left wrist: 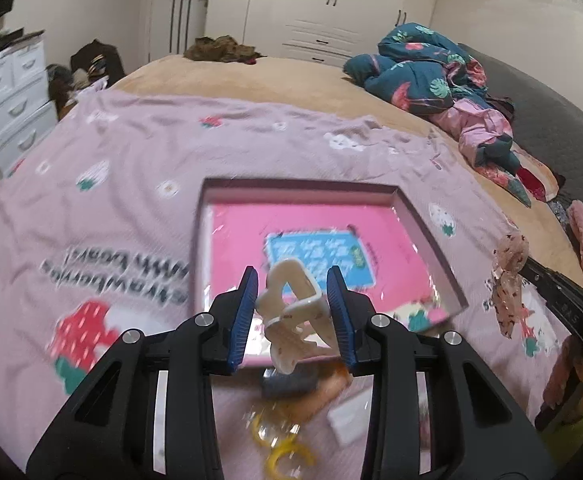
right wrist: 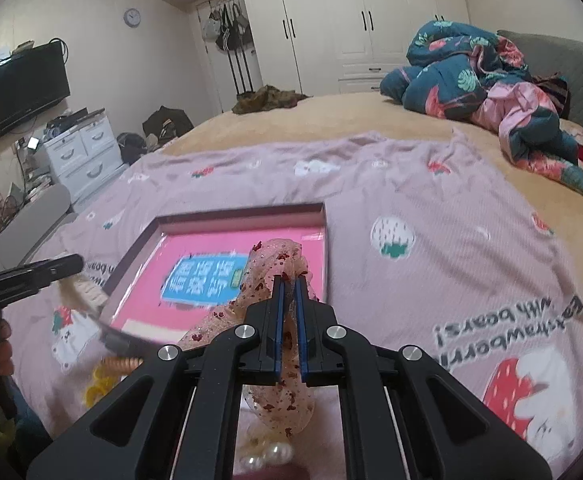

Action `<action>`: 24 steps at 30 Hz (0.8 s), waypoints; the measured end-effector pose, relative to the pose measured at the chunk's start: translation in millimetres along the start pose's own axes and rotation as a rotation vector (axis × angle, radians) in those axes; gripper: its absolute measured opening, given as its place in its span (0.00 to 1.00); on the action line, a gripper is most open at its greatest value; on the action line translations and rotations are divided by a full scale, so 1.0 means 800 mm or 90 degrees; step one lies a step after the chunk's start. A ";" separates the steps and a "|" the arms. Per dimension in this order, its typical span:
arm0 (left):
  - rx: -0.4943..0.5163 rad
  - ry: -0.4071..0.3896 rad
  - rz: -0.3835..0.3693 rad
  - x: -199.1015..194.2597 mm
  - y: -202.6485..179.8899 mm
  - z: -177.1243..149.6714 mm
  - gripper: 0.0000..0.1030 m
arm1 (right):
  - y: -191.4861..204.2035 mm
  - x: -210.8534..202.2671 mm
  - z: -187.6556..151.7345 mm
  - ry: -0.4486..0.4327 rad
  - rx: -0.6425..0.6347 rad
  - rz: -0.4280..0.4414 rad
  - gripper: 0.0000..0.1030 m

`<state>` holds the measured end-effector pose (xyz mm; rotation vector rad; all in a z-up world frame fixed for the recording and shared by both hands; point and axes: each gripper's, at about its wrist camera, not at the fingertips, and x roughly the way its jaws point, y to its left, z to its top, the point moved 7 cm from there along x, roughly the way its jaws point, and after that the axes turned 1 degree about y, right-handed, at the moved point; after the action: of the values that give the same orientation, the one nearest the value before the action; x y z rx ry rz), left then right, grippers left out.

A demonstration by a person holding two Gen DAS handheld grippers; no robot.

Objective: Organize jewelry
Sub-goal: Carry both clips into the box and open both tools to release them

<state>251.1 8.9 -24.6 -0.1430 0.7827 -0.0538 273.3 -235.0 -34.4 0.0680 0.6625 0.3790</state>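
While we carry both pieces toward the box, our left gripper (left wrist: 293, 308) pinches a cream hair claw (left wrist: 291, 312) w/ its pads; right gripper (right wrist: 290, 320), pressed nearly together, clamps a sheer pink scrunchie (right wrist: 275, 264). Beyond, open pink box (left wrist: 427, 248) sits on the bedspread (left wrist: 131, 184), prob. their destination.

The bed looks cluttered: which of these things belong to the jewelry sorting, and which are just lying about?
Part of the job:
- cream claw clip, in the left gripper
- sheer pink scrunchie, in the right gripper
- pink box
- yellow hair ties
- pearl piece

Just lying about:
- floral quilt
- clothes heap
- television
- wall clock
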 end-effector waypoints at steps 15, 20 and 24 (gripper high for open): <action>-0.024 0.066 0.027 0.099 0.017 0.007 0.27 | 0.006 0.082 0.032 0.053 -0.018 0.015 0.05; -0.046 0.078 0.032 0.110 0.034 -0.001 0.26 | 0.014 0.115 0.025 0.089 -0.026 0.016 0.05; -0.061 0.079 0.033 0.111 0.047 -0.004 0.26 | 0.014 0.138 0.013 0.117 -0.022 0.008 0.05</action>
<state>311.4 36.4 -94.7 -0.2112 0.9131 0.0248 355.9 -184.0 -88.6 0.0053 0.8371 0.4122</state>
